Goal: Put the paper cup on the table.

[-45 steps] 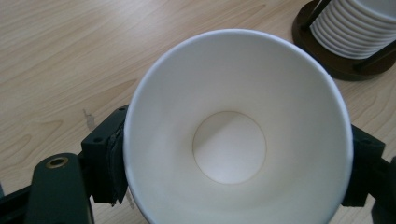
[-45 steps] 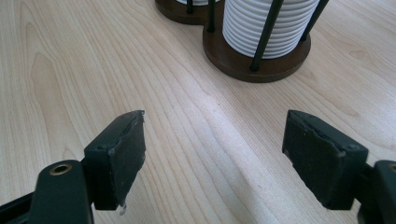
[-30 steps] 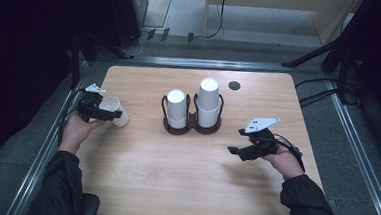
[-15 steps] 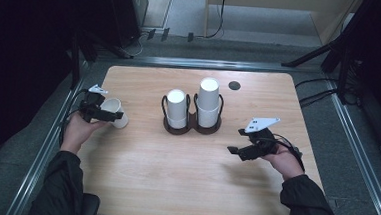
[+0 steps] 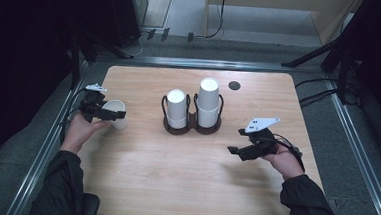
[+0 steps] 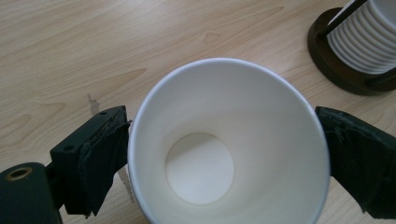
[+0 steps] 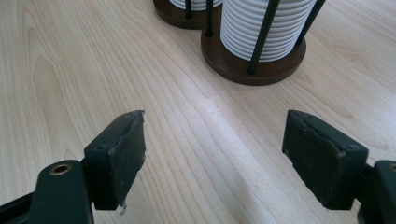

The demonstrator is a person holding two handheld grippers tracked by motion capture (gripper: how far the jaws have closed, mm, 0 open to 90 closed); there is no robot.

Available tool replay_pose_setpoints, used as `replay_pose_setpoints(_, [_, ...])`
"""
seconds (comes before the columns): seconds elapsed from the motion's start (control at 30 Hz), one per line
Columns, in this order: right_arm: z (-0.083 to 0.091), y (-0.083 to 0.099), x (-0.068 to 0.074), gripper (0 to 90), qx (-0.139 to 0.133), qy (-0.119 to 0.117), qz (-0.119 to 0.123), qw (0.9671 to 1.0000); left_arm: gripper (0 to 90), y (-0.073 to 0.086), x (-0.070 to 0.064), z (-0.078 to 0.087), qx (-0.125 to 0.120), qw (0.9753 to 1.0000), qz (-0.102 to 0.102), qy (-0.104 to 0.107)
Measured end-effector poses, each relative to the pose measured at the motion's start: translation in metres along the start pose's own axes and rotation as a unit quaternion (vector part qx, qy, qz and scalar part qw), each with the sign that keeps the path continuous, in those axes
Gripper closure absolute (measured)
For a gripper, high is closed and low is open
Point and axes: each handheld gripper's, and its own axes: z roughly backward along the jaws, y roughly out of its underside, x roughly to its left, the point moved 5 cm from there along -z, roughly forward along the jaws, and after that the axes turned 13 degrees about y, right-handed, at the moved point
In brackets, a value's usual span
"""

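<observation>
At the desk's (image 5: 183, 187) near side, the right tongs (image 5: 235, 142) hover spread and empty, while the left tongs (image 5: 119, 114) clasp an upright white paper cup (image 5: 116, 112) near the left edge, stacked cups (image 5: 208, 102) in a holder (image 5: 191, 127) beyond.

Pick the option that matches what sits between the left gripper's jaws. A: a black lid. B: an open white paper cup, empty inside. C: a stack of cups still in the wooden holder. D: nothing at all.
B: in the left gripper view the left gripper has a jaw on each side of the white paper cup, whose bare bottom shows.
</observation>
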Motion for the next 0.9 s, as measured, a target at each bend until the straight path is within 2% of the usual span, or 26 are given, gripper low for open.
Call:
replay_pose_setpoints(0.03, [0.0,0.0,0.0,21.6,0.0,0.0,0.0,1.0,5.6,0.0,0.0,0.0,0.0,1.0,0.0,0.0])
replay_pose_setpoints(0.07, [0.0,0.0,0.0,21.6,0.0,0.001,0.0,1.0,3.2,-0.001,-0.002,0.001,-0.007,0.9999,0.001,0.013])
replay_pose_setpoints(0.4, [0.0,0.0,0.0,21.7,0.0,0.001,0.0,1.0,2.1,-0.009,-0.011,0.014,-0.016,0.9997,-0.014,0.013])
replay_pose_setpoints(0.5, [-0.001,0.0,0.001,21.6,0.002,-0.001,0.002,1.0,2.1,-0.016,-0.017,0.024,-0.027,0.9993,-0.022,0.011])
replay_pose_setpoints(0.7, [-0.001,0.0,0.002,21.7,0.004,-0.003,0.005,1.0,2.1,-0.023,-0.025,0.033,-0.035,0.9989,-0.029,0.007])
replay_pose_setpoints(0.8, [-0.002,0.001,0.002,21.7,0.005,-0.003,0.007,1.0,2.1,-0.028,-0.033,0.041,-0.045,0.9983,-0.032,0.019])
replay_pose_setpoints(0.9, [-0.001,0.0,0.002,21.7,0.004,-0.003,0.005,1.0,2.1,-0.032,-0.04,0.045,-0.051,0.9977,-0.041,0.019])
